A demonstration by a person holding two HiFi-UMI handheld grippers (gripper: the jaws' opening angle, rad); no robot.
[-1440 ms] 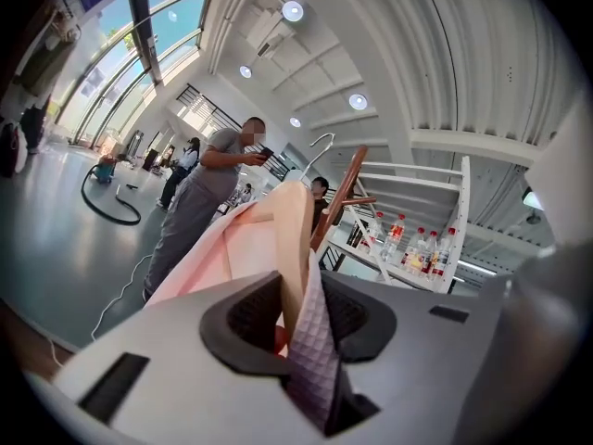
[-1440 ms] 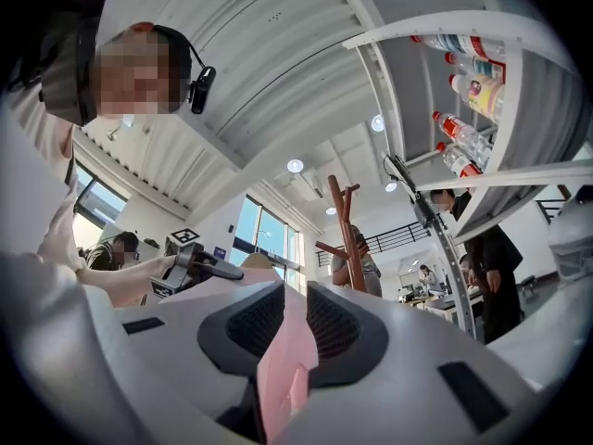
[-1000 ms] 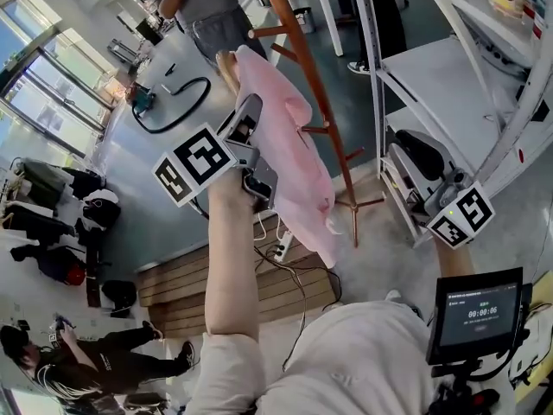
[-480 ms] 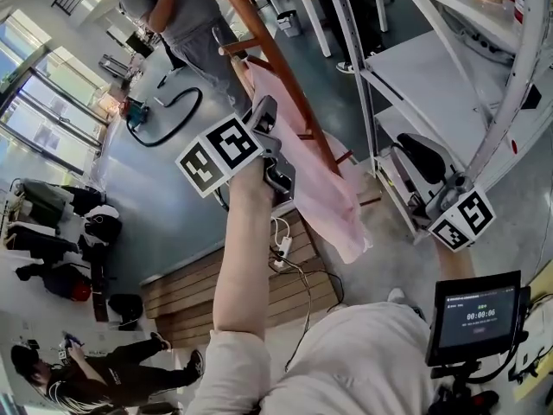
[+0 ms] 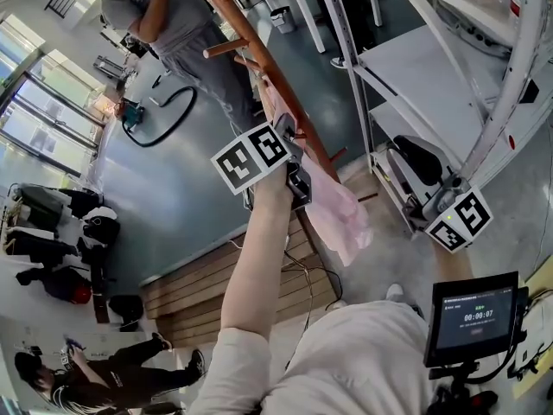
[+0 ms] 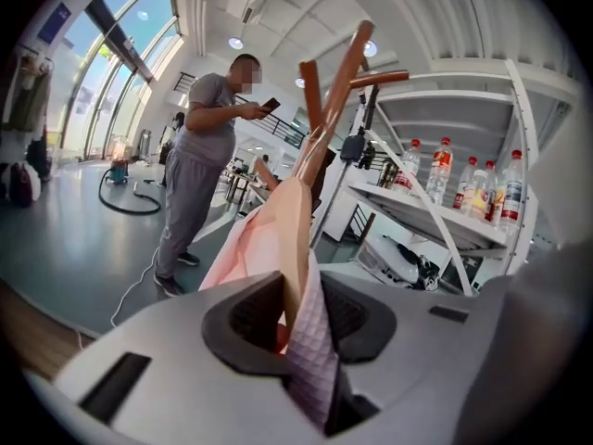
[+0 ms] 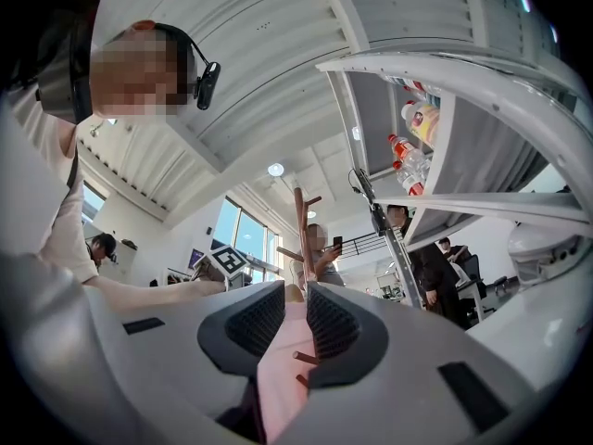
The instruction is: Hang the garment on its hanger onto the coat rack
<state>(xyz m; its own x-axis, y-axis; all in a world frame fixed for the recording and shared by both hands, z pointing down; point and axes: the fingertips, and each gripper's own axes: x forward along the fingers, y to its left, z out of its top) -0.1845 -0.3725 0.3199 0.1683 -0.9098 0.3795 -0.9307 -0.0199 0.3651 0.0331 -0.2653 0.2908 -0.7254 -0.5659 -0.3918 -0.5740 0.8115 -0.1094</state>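
Observation:
My left gripper (image 5: 288, 138) is raised at arm's length and shut on the tan wooden hanger (image 6: 295, 235), which stands on edge between its jaws (image 6: 298, 286). The pink garment (image 5: 339, 210) drapes from the hanger, down and to the right, close against the brown wooden coat rack (image 5: 259, 54). In the left gripper view the garment (image 6: 243, 253) runs ahead toward the rack's pole and upper pegs (image 6: 341, 82). The hanger's hook is hidden. My right gripper (image 5: 432, 207) hangs low at the right, far from the garment, jaws (image 7: 295, 309) a narrow gap apart with nothing between them.
White metal shelving (image 5: 432, 59) stands right of the rack, with bottles (image 6: 440, 170) on a shelf. A person in grey (image 5: 173, 24) stands just behind the rack. A wooden platform (image 5: 199, 284) and cables lie below my left arm. A tablet screen (image 5: 471, 314) sits at lower right.
My left gripper has carried the hanger and garment up and to the right, closer to the rack pole. The right gripper has stayed where it was.

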